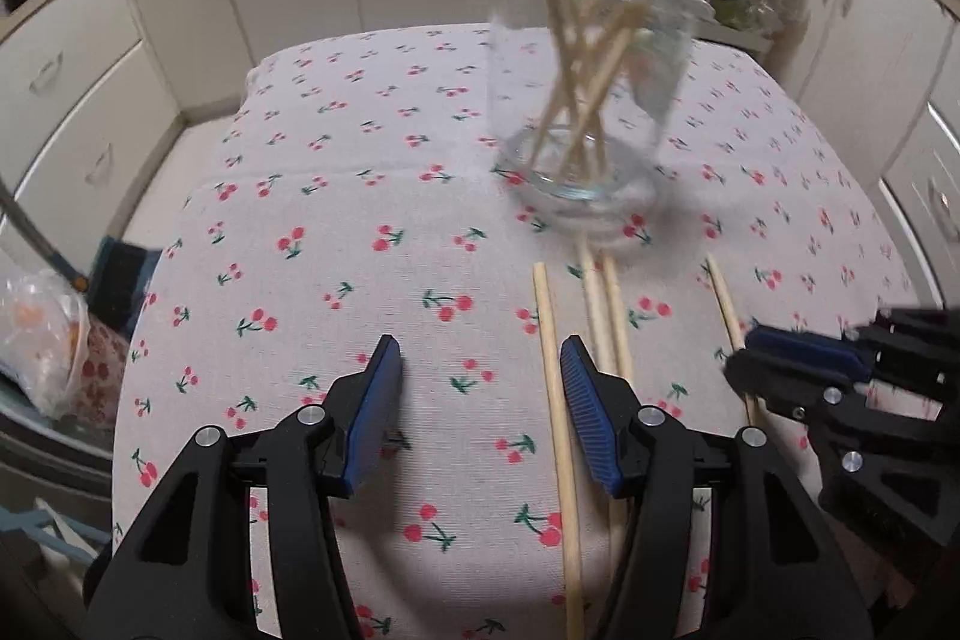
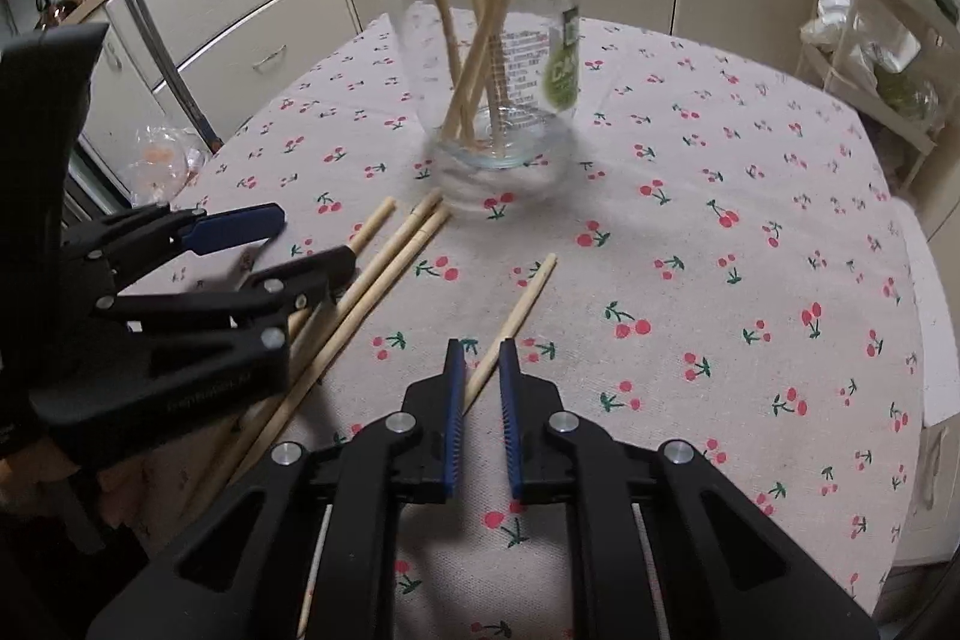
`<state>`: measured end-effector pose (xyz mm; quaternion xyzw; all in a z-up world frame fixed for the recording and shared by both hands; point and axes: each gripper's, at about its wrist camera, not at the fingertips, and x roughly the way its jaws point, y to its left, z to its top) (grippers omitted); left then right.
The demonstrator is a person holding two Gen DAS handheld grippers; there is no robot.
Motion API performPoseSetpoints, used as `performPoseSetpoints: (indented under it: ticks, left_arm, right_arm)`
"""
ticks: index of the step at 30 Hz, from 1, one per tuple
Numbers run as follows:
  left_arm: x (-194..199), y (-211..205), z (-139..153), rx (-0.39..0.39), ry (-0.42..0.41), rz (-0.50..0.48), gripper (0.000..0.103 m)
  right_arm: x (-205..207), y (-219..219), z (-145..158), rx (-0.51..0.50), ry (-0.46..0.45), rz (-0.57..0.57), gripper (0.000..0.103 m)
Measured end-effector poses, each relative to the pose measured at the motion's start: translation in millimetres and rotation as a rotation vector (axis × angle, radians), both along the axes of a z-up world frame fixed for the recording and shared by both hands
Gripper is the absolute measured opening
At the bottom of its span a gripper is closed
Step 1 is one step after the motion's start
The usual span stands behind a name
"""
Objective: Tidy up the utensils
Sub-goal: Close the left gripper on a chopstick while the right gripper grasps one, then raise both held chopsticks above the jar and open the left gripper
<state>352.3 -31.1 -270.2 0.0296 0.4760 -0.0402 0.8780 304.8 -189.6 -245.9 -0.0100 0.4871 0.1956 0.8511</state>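
Nearest me, my right gripper hovers low over the cherry-print tablecloth; its blue pads have narrowed to a slim gap around the near end of a single chopstick, and I cannot tell whether they actually press on it; that stick lies apart from the others, angled toward the middle of the table. My left gripper stands about half open with nothing clamped; one loose chopstick runs up between its fingers, just beside the right-hand pad, lying flat on the cloth. Just past that pad lies a pair of chopsticks side by side, touching each other, their far tips close to the base of the jar. Farther back, toward the middle of the table, stands the clear glass jar, upright, with several chopsticks leaning crossed inside it. Beyond the far edge of the table run pale cabinet fronts.
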Motion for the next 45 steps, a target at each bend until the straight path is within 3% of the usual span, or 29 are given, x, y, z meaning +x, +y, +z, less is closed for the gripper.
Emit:
performPoseSetpoints:
  ticks: [10,12,14,23,33,35,38,45]
  left_arm:
    - [17,-9,-3,0.029,0.015,-0.009,0.049]
    - [16,-14,-1,0.018,0.014,-0.046,0.017]
    - [15,-15,-1,-0.007,0.034,-0.064,0.006]
    - [10,5,0,-0.215,0.096,-0.082,0.005]
    - [8,16,19,-0.285,0.063,-0.081,0.005]
    - [7,19,27,-0.323,0.030,-0.087,0.005]
    - [-1,21,54,-0.362,-0.088,-0.104,0.005]
    - [-2,32,123,-0.469,-0.383,-0.067,0.005]
  right_arm:
    - [0,10,0,-0.046,-0.022,-0.033,0.011]
    - [-1,10,0,-0.041,-0.018,-0.028,0.008]
    - [0,6,0,-0.009,-0.004,-0.040,0.006]
    - [5,-14,-1,0.133,0.055,-0.092,0.005]
    - [5,-43,0,0.307,0.091,-0.174,0.005]
    - [3,-50,6,0.346,0.069,-0.196,0.005]
    - [-1,-58,21,0.405,0.003,-0.225,0.005]
    - [-8,-76,81,0.537,-0.272,-0.301,0.005]
